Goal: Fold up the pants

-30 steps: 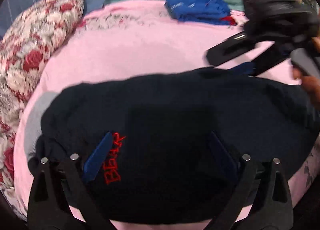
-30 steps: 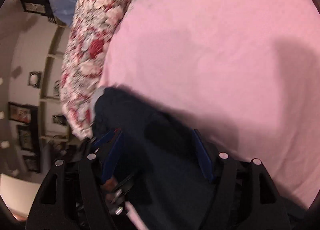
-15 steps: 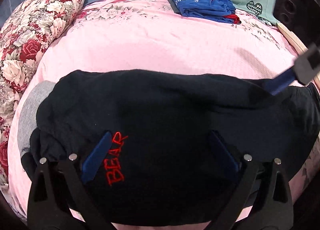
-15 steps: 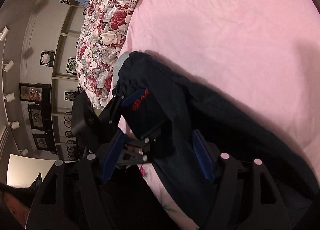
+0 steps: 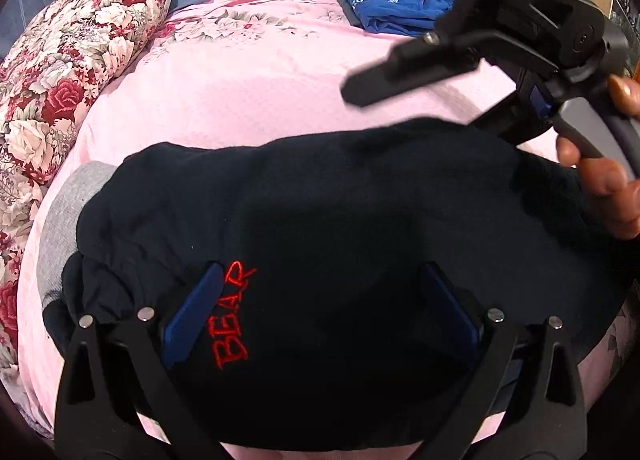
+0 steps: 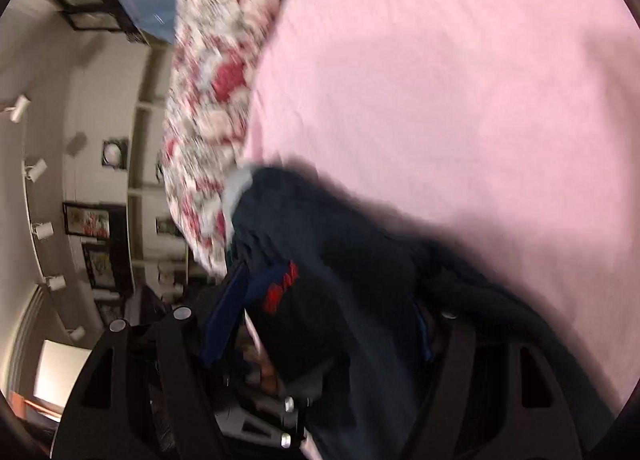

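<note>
right gripper (image 5: 420, 99) back above pants (image 5: 340, 219) far edge, jaws closing on nothing, left gripper (image 5: 320, 312) spread wide

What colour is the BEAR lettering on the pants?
Red, embroidered on the dark navy pants; the BEAR lettering reads clearest in the left wrist view.

Left tool (image 5: 320, 316) spread over dark pants (image 5: 320, 219).

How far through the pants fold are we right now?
Done: the dark pants already lie doubled into a compact bundle on the pink bedspread. In hand: the left tool straddles them open; the right tool is closing over the far end. Left: further folds and neatening.
</note>
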